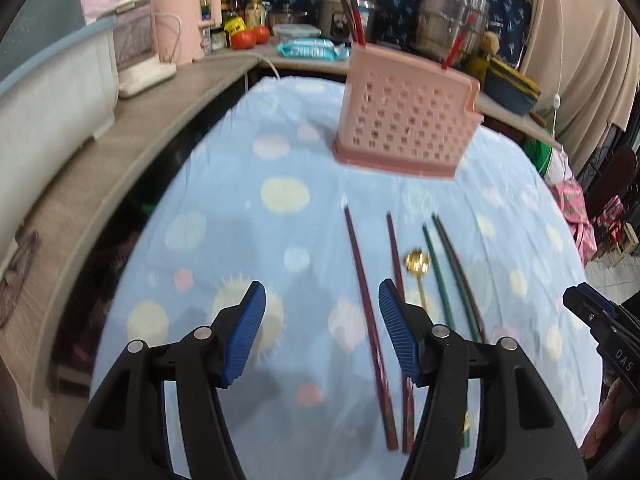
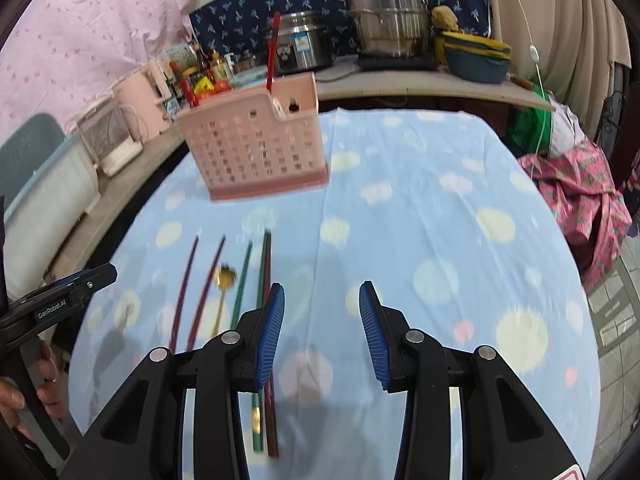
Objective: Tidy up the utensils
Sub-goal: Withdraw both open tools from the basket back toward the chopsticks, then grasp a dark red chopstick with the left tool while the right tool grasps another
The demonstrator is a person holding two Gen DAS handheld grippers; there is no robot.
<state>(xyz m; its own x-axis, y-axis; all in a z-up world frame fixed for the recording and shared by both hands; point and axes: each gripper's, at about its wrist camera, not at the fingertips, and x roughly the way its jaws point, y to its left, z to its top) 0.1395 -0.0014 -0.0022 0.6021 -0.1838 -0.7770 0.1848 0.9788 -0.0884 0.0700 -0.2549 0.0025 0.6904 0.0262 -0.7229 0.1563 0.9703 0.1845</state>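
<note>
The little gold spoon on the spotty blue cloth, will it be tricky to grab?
Probably a bit. The small shiny gold metal spoon looks thin and lies flat on the cloth, so the pads may slip. Chopsticks lie close on both sides. It likely stays stiff and feels light.

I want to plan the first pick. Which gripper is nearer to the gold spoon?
Left. The left gripper hovers open just left of the gold spoon; the right gripper is open further right, beyond the green chopsticks.

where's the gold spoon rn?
The spoon lies on the tablecloth among the chopsticks, between the dark red pair and the green pair, in front of the pink holder.
</note>
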